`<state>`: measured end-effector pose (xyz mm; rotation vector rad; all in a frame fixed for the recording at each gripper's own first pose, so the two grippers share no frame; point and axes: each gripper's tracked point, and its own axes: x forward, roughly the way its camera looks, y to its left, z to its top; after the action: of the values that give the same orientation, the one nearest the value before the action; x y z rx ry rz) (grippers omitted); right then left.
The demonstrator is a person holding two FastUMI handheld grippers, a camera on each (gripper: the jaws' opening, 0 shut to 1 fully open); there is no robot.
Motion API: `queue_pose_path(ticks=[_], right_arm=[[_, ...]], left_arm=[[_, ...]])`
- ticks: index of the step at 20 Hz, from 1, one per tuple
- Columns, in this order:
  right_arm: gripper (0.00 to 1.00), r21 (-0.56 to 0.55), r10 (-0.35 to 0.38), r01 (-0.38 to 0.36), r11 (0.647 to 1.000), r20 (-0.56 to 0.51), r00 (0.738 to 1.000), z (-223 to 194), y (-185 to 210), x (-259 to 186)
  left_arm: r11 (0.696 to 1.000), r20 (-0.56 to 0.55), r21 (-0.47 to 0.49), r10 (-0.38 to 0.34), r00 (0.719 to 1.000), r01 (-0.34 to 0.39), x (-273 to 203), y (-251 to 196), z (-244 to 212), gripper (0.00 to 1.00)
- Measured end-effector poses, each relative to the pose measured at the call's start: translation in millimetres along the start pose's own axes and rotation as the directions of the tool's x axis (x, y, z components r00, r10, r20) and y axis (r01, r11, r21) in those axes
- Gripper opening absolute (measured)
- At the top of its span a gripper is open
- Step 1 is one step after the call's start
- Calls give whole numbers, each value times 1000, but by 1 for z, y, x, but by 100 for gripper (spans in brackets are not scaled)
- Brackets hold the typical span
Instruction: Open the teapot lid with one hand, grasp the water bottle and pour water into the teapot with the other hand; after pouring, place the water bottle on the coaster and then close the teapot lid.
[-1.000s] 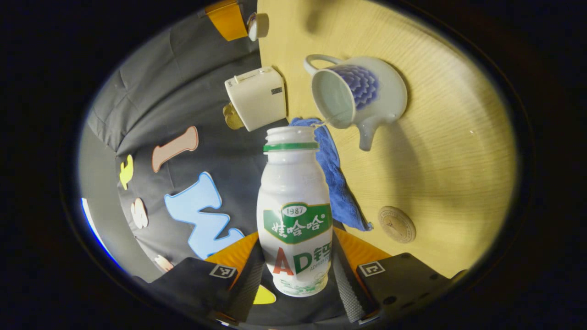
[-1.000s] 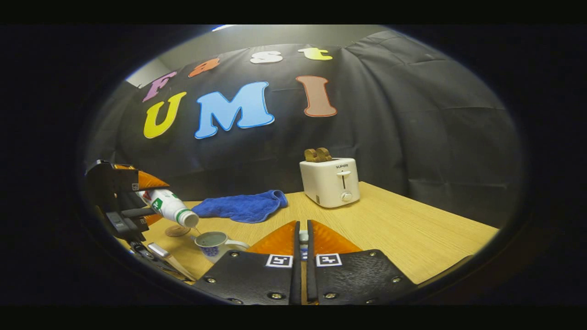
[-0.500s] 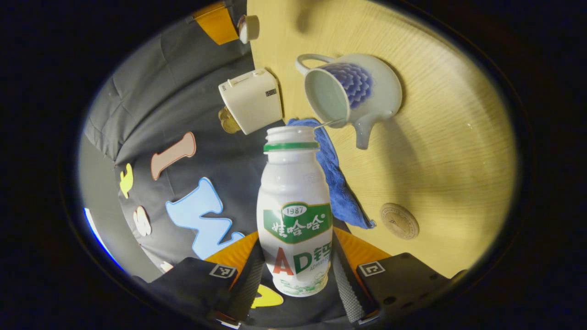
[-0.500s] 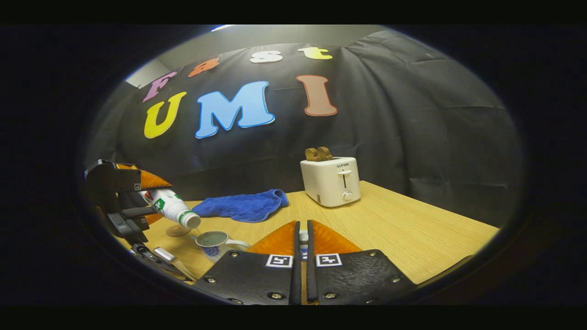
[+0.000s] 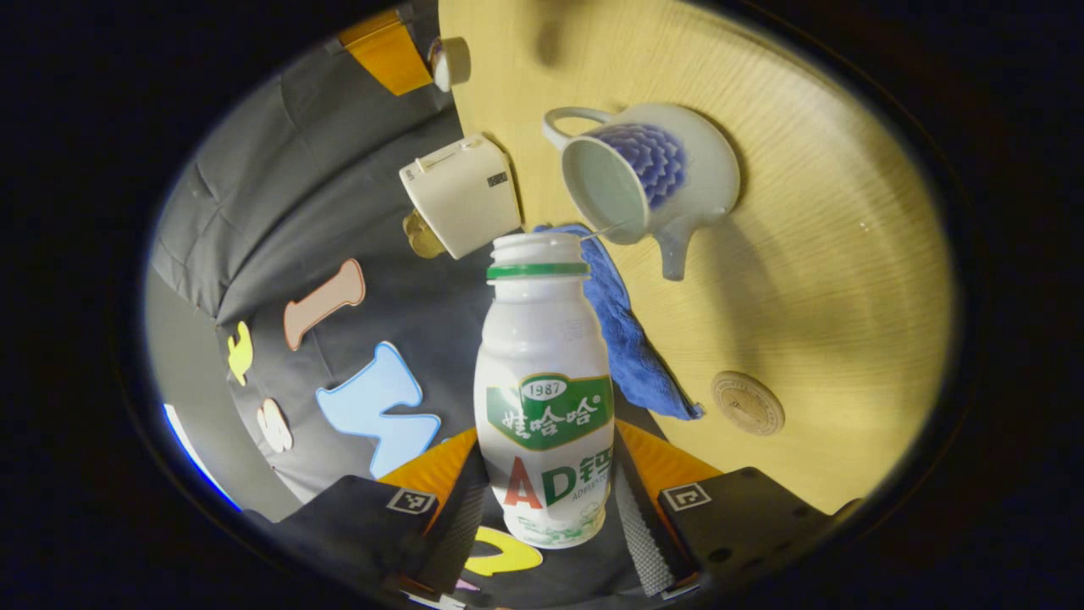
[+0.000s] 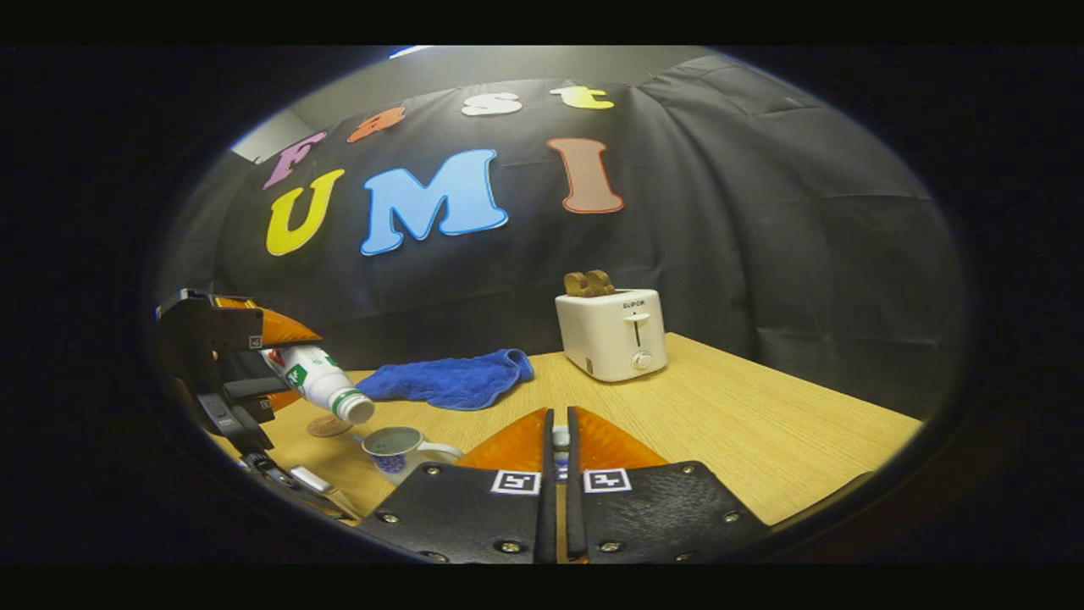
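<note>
A: Left gripper view, near to far?
B: Left gripper (image 5: 542, 517) at bottom centre, both fingers clamped on the lower body of the water bottle (image 5: 544, 398). Cap off, open neck tipped toward the teapot (image 5: 648, 174) at upper centre. Thin stream of water runs from the neck into the lidless opening.
A: Around it?
B: Blue towel (image 5: 631, 347) just behind the bottle, round coaster (image 5: 747, 403) at lower right on the wooden table (image 5: 830, 254), well apart from the teapot. White toaster (image 5: 461, 195) left of the teapot at the table edge.
A: Right gripper view?
B: Right gripper (image 6: 559, 474) at bottom centre, fingers narrow, pinching a small white knobbed piece, looks like the teapot lid (image 6: 560, 439); mostly hidden. Both fingers seem to press it.
A: Farther back?
B: Lower left: teapot (image 6: 396, 444), open top, bottle (image 6: 320, 383) tilted neck-down just above it, held by the left gripper (image 6: 279, 373). Coaster (image 6: 329, 426) just behind the teapot. Towel (image 6: 449, 379) mid-frame, toaster (image 6: 611, 335) right of it with toast in the slots.
</note>
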<state>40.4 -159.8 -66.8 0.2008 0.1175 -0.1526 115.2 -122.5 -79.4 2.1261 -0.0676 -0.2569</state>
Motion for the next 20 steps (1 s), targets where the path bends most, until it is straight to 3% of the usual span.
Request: queue_pose_path(ticks=[11, 15, 17, 18, 20], right_arm=[[5, 5, 1, -1, 1000, 0, 1000, 1, 0, -1], [5, 4, 3, -3, 1000, -4, 1000, -1, 0, 0], [0, -3, 3, -3, 1000, -4, 1000, -1, 1, 0], [5, -7, 5, -5, 1000, -3, 1000, -1, 1, 0], [5, -9, 16, -16, 1000, -2, 1000, -1, 5, -1]], left_arm=[[1000, 15, 11, 2, 1000, -3, -2, -1, 3, 82], [993, 41, -113, -34, 999, 38, -2, -6, 6, 82], [982, 52, -185, -37, 998, 46, -4, -10, 7, 81], [973, 54, -227, -37, 998, 48, -5, -11, 4, 75], [948, 58, -316, -30, 998, 47, -7, -14, -1, 81]])
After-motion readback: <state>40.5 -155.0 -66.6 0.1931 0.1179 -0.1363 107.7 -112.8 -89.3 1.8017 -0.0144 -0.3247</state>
